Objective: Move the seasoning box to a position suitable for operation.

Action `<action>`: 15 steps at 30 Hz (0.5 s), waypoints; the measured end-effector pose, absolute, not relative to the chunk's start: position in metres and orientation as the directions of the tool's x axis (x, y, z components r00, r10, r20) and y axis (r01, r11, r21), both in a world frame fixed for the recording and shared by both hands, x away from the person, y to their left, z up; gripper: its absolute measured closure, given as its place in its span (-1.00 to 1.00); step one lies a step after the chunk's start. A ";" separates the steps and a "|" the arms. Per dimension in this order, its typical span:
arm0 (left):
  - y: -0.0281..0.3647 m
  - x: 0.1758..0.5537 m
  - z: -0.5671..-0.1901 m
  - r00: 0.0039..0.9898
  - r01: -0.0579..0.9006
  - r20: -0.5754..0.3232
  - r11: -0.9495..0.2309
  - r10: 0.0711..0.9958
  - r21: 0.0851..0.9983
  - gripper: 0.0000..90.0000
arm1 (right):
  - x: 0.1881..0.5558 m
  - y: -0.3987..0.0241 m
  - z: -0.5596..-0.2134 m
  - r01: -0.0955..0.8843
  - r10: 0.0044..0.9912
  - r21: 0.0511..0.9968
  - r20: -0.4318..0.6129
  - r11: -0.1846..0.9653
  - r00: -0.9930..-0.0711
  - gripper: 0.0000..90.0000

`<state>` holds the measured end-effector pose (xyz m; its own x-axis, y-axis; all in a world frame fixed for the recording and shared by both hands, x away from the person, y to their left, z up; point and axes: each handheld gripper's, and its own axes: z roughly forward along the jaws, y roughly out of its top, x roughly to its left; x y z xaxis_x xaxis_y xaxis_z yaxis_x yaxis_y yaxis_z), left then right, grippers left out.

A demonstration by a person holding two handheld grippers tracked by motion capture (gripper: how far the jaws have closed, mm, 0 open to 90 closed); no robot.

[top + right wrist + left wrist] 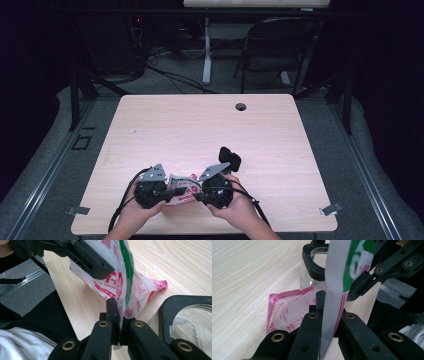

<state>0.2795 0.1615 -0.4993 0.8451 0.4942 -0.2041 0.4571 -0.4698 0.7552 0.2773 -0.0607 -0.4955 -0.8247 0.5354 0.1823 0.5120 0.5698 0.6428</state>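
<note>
Pink-and-white printed plastic, a small packet point(182, 189) with a green patch, is stretched between both tongs near the front edge of the pale wooden tabletop point(200, 130). The left tongs point(329, 315) are clamped on one edge of it and the right tongs point(119, 315) on the opposite edge. A clear glass jar point(312, 277) with a black rim stands just beside the packet.

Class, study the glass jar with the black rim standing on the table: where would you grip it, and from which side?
Probably the jar by its black rim, from above: it stands upright and open-topped. The packet clamped between both grippers lies against its base.
</note>
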 end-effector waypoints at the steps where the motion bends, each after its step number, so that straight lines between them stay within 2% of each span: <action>1: 0.162 0.279 -0.499 0.845 0.457 -0.206 -0.468 0.494 0.756 1.00 | 0.278 -0.061 -0.495 0.509 0.533 0.645 0.181 0.571 -0.827 1.00; 7: 0.167 0.277 -0.500 0.845 0.450 -0.201 -0.458 0.495 0.766 0.92 | 0.278 -0.061 -0.493 0.510 0.533 0.644 0.182 0.571 -0.826 1.00; 10: 0.170 0.276 -0.500 0.843 0.449 -0.196 -0.454 0.501 0.770 0.76 | 0.280 -0.060 -0.491 0.501 0.530 0.650 0.173 0.572 -0.830 1.00; 11: 0.172 0.276 -0.500 0.846 0.445 -0.192 -0.459 0.497 0.769 0.76 | 0.280 -0.060 -0.491 0.501 0.530 0.650 0.173 0.572 -0.830 1.00; 12: 0.173 0.275 -0.501 0.849 0.441 -0.191 -0.462 0.493 0.770 0.61 | 0.280 -0.060 -0.490 0.502 0.533 0.658 0.177 0.561 -0.828 1.00; 13: 0.175 0.274 -0.501 0.850 0.438 -0.189 -0.462 0.491 0.772 0.61 | 0.280 -0.060 -0.490 0.502 0.533 0.658 0.177 0.561 -0.828 1.00; 14: 0.177 0.274 -0.501 0.851 0.434 -0.188 -0.455 0.490 0.778 0.52 | 0.280 -0.059 -0.490 0.502 0.534 0.667 0.180 0.551 -0.826 1.00; 15: 0.181 0.273 -0.502 0.857 0.416 -0.172 -0.454 0.486 0.788 0.37 | 0.281 -0.059 -0.489 0.495 0.529 0.667 0.176 0.556 -0.830 1.00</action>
